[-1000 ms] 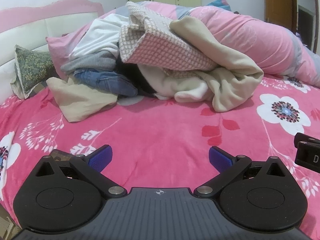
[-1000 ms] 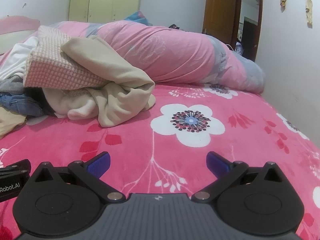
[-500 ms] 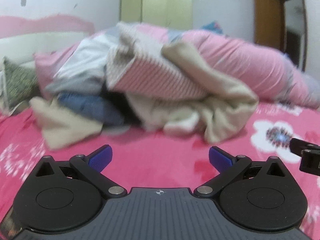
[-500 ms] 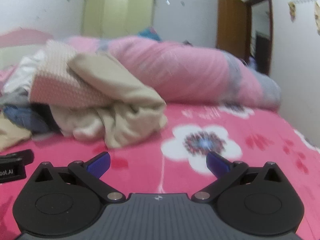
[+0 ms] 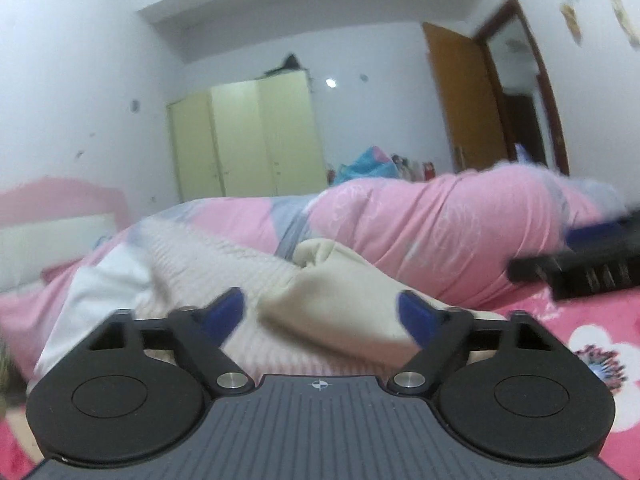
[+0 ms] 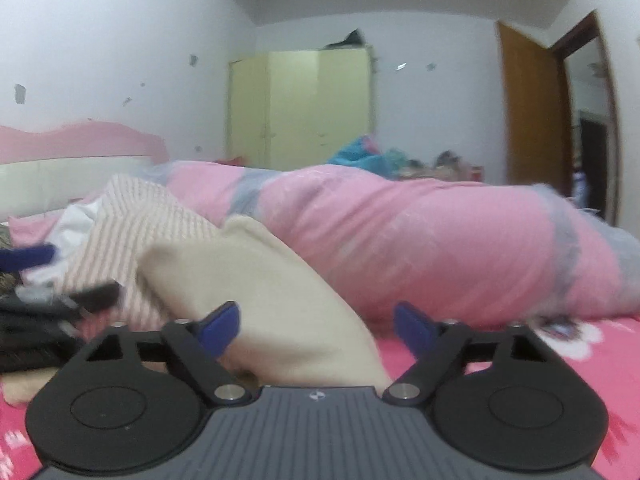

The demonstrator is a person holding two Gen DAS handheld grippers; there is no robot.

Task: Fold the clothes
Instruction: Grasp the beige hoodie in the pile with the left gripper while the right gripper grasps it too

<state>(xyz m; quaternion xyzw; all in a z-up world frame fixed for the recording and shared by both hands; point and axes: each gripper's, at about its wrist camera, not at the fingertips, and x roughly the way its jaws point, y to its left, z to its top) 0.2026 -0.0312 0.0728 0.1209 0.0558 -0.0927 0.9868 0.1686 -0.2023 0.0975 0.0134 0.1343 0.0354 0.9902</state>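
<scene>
Left gripper [image 5: 322,314]: jaws closing but spread; cream garment [image 5: 344,300] lies between the blue pads, no pad pressing on it.
Right gripper [image 6: 316,322]: jaws closing but spread; the same cream garment [image 6: 260,300] fills the gap on its left pad's side, not pinched.
Clothes pile: cream garment on top, beside a pink-and-white checked cloth [image 5: 224,264] and a white garment [image 5: 104,292], heaped toward the headboard [image 6: 72,148] end of the bed [image 6: 500,344].
Rolled pink quilt [image 6: 420,240]: along the bed's far edge, behind the pile.
Background: pale yellow wardrobe [image 6: 300,108]; open wooden door [image 6: 532,112]. Both views blurred.
</scene>
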